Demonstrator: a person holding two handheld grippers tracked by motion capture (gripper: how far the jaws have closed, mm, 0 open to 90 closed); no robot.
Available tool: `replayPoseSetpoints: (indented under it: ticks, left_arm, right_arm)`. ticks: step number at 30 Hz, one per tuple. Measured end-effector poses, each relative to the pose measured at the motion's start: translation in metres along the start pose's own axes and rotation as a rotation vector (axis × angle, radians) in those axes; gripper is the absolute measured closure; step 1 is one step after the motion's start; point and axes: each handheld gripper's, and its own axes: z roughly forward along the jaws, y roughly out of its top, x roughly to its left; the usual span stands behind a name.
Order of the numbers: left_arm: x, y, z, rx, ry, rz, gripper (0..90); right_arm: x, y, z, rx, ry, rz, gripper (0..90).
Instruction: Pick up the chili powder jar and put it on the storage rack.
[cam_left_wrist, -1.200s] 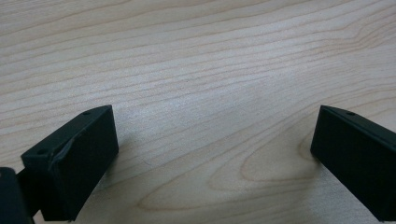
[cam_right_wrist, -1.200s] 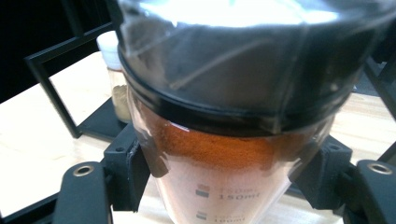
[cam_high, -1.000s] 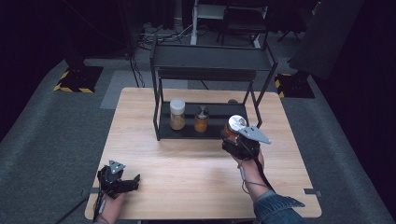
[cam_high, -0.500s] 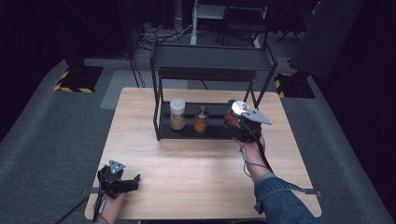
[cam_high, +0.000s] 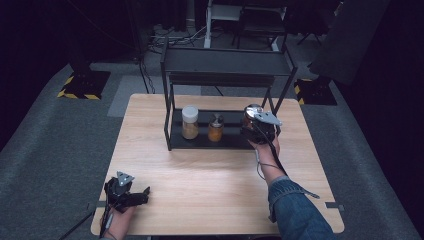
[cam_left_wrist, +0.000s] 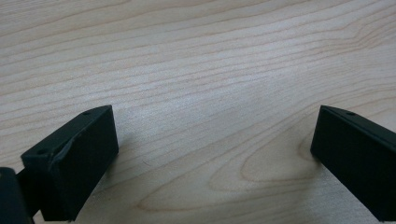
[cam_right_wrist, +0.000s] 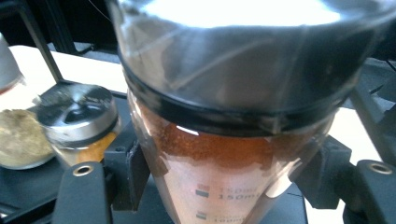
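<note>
Right gripper (cam_high: 254, 131) pinches a clear glass jar of reddish-brown spice (cam_right_wrist: 224, 154) at the black metal rack's (cam_high: 225, 62) lower shelf, while left gripper (cam_left_wrist: 212, 154) rests spread on the light wooden table (cam_high: 210, 180).

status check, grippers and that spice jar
Right gripper shut on clear silver-lidded jar of red-brown spice, at black metal shelf rack. Left gripper open, on wooden table.

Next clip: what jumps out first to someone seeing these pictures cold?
The right gripper is shut on a spice jar of reddish-brown powder with a shiny lid, at the right end of the black rack's lower shelf. Two more jars stand on that shelf: a white-lidded jar and a smaller metal-lidded jar. The left gripper rests near the table's front left corner, jaws open.
</note>
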Motion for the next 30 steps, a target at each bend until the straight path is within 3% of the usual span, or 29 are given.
replayPoseSetpoints:
  ticks: [17,30]
  left_arm:
    - [0.0,0.0,0.0,-0.001,-0.001,0.001,0.6]
    - [0.0,0.0,0.0,-0.001,-0.001,0.001,0.6]
  right_arm:
    - [0.001,-0.019,0.047,0.069,0.003,0.011,29.3]
    - [-0.003,-0.032,0.069,0.114,0.012,0.041,29.3]
